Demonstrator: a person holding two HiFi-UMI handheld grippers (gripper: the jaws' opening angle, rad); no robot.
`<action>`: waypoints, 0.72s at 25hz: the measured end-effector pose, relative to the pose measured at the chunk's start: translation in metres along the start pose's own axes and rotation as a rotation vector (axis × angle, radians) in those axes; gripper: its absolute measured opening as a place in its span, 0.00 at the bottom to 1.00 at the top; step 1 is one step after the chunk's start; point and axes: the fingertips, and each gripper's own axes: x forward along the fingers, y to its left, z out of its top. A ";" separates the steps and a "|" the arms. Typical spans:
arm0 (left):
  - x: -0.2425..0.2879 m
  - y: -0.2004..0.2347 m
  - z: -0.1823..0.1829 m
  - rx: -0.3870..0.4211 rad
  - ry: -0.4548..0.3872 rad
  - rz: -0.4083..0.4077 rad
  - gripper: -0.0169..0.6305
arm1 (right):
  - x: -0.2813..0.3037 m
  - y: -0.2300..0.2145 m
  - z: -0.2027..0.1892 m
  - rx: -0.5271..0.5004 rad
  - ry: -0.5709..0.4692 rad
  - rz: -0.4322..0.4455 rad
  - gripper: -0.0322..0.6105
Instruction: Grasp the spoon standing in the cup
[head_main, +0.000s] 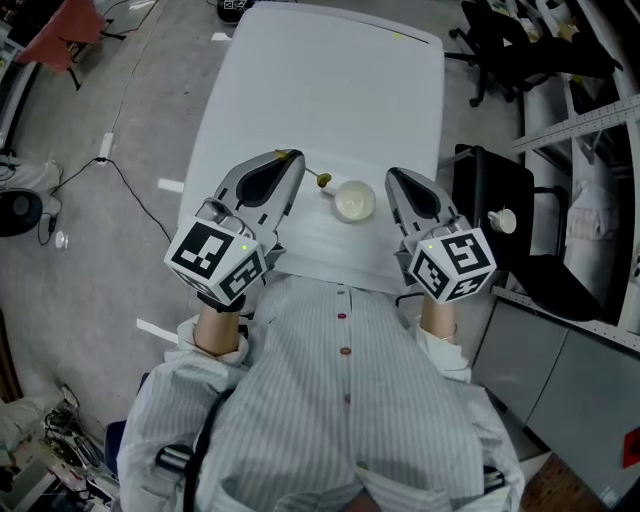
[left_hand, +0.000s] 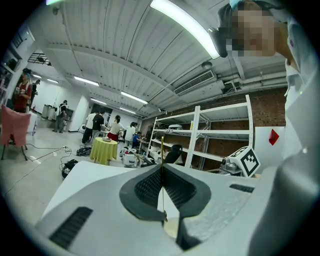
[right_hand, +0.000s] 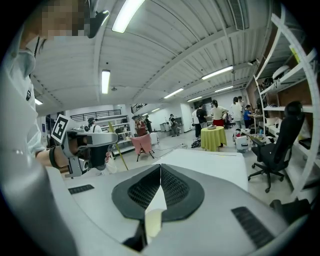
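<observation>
A small cream cup (head_main: 354, 201) stands on the white table (head_main: 330, 90), in front of me between the two grippers. My left gripper (head_main: 290, 157) is shut on the thin olive-yellow handle of the spoon (head_main: 322, 181). The spoon slants from the jaw tips down to its bowl end, just left of the cup's rim. In the left gripper view the handle (left_hand: 162, 192) runs straight up between the closed pads, with the cup (left_hand: 171, 228) below. My right gripper (head_main: 395, 176) sits to the right of the cup, jaws shut with nothing in them. The cup (right_hand: 153, 221) shows beneath its jaws, and the spoon (right_hand: 117, 147) hangs tilted at the left.
A black office chair (head_main: 495, 185) carrying a small white object (head_main: 503, 220) stands just off the table's right edge. Cables (head_main: 120, 175) trail over the floor at the left. Metal shelves (left_hand: 210, 140), a yellow-draped table (left_hand: 103, 150) and several people fill the far room.
</observation>
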 end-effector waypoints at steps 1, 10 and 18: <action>0.001 -0.001 0.000 -0.002 -0.002 0.001 0.04 | -0.001 -0.001 0.000 0.000 0.000 0.001 0.06; 0.005 -0.006 -0.002 0.003 0.007 -0.008 0.04 | -0.002 -0.001 -0.001 -0.002 0.012 0.017 0.06; 0.008 -0.015 0.000 0.039 0.014 -0.057 0.04 | -0.001 0.005 0.002 -0.020 0.015 0.043 0.06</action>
